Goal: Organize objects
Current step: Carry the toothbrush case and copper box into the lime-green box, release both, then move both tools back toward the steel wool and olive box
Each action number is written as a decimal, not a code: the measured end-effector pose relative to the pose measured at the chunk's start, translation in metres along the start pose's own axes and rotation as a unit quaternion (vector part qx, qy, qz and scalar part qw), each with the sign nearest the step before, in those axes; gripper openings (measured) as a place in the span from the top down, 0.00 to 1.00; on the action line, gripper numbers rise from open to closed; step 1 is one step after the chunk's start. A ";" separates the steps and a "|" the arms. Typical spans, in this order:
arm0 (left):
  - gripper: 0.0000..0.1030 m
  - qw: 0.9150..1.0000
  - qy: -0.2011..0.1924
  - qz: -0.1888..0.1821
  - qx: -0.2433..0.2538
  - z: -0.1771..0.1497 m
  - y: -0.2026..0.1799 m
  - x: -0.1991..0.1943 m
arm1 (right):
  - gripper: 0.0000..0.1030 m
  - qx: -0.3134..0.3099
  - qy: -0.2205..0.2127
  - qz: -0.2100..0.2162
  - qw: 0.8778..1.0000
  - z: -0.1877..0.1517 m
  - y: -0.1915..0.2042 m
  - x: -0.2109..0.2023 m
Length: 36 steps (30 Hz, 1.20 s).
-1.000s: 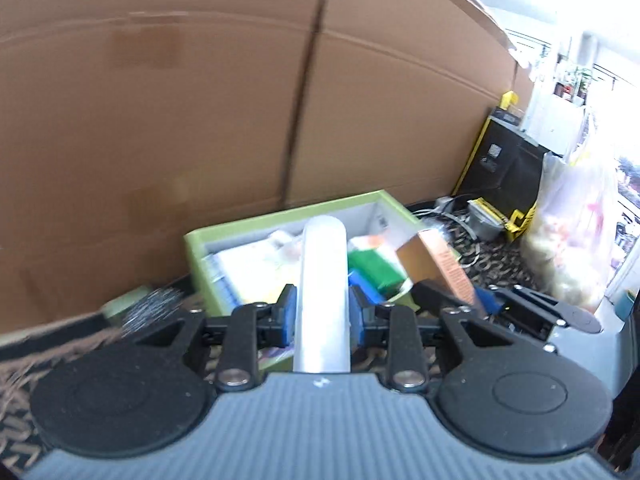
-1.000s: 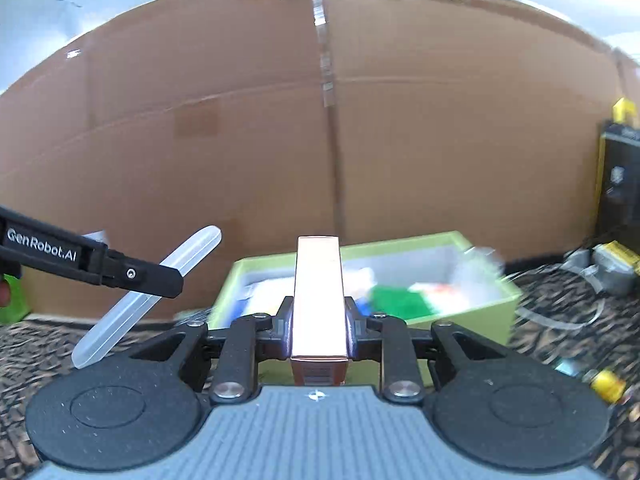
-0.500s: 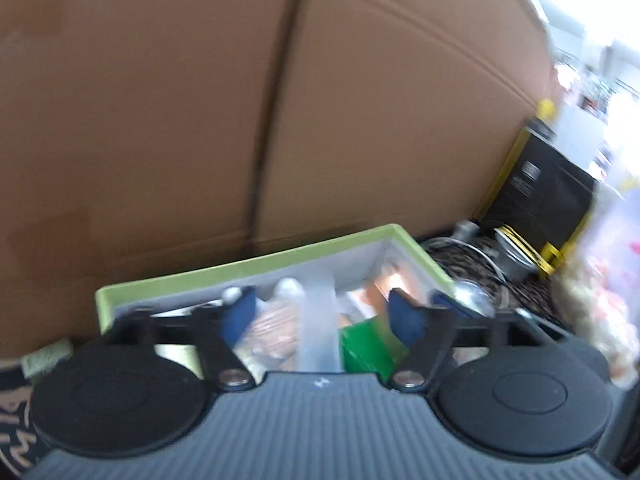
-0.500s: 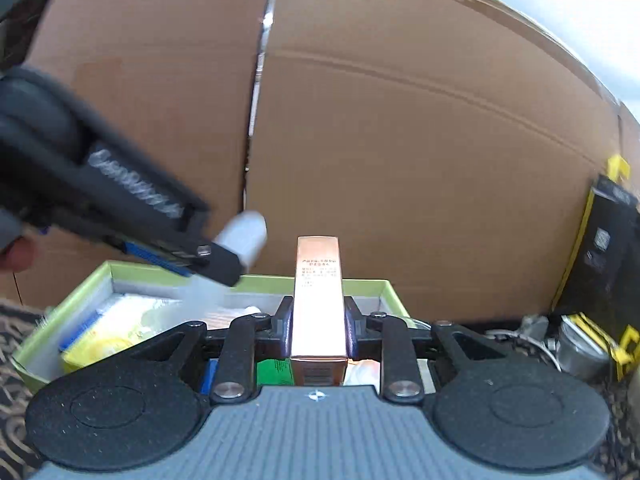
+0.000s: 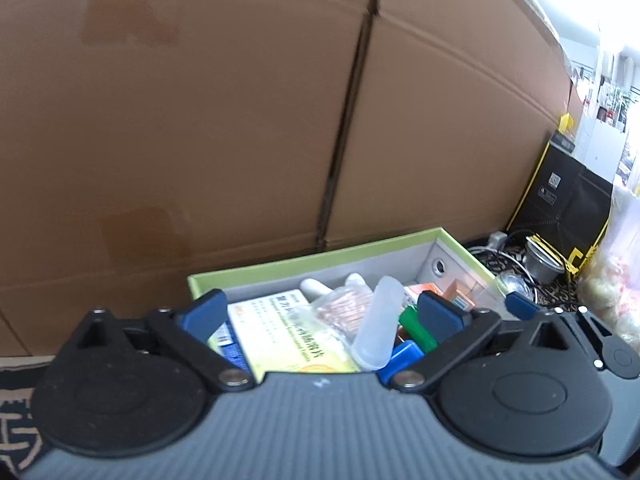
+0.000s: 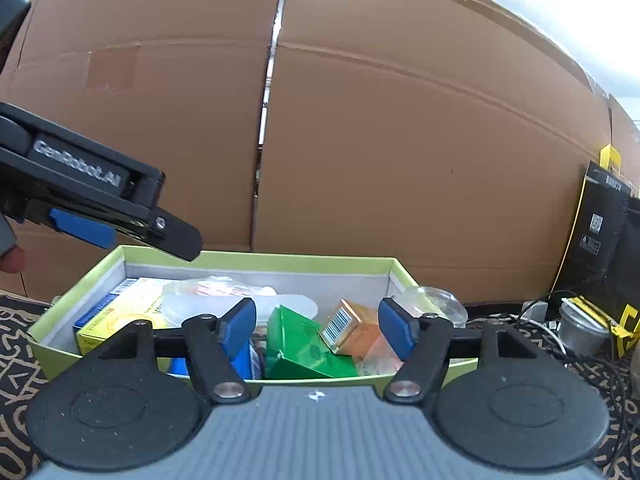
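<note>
A green-rimmed box [image 5: 316,258] [image 6: 292,261] holds several packages. My left gripper [image 5: 320,316] is open above it. A translucent plastic tube [image 5: 378,326] lies free in the box between its jaws, leaning on a blue item [image 5: 402,356]. My right gripper [image 6: 318,328] is open and empty over the box's near side. An orange carton [image 6: 352,330] lies in the box beside a green box [image 6: 304,346]. A yellow medicine box [image 5: 280,332] [image 6: 120,316] lies at the left. The left gripper also shows in the right wrist view [image 6: 120,220], above the box's left end.
A big cardboard wall [image 6: 360,140] stands right behind the box. Cables and a small metal cup [image 6: 580,328] lie on the patterned mat [image 6: 16,320] to the right, next to a black-and-yellow box [image 6: 608,232]. A plastic bag [image 5: 612,280] sits far right.
Both grippers opened. The left one let go of the plastic tube and the right one let go of the orange carton; both now lie in the green-rimmed box.
</note>
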<state>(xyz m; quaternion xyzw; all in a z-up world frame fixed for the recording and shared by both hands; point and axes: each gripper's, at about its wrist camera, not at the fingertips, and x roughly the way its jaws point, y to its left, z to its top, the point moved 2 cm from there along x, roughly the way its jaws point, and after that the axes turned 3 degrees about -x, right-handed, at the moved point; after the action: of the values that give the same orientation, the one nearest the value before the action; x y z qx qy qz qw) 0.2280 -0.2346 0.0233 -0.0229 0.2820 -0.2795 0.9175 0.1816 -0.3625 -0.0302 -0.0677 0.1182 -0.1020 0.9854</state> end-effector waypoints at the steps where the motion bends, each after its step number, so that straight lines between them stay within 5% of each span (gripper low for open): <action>1: 0.00 1.000 -0.002 0.002 0.003 0.000 0.001 -0.005 | 0.26 -0.003 -0.002 -0.003 1.000 0.005 0.003 -0.006; 11: 0.00 1.000 -0.016 0.016 0.009 -0.004 0.034 -0.061 | 0.22 -0.019 -0.016 -0.001 1.000 0.024 0.032 -0.031; 22: 0.00 0.996 -0.007 0.090 0.016 -0.034 0.115 -0.112 | 0.21 -0.038 -0.025 0.083 0.995 0.026 0.107 -0.065; 31: 0.00 0.989 0.023 0.143 -0.042 -0.064 0.197 -0.124 | 0.22 -0.086 0.017 0.167 0.982 0.015 0.191 -0.057; 36: 0.00 0.985 0.024 0.152 -0.075 -0.069 0.229 -0.123 | 0.33 -0.108 0.060 0.162 0.979 0.009 0.228 -0.029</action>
<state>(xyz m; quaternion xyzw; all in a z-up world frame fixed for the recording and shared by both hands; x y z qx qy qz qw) 0.2214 0.0308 -0.0185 -0.0421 0.3246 -0.1149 0.9379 0.1989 -0.1339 -0.0510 -0.1473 0.1969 0.0682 0.9669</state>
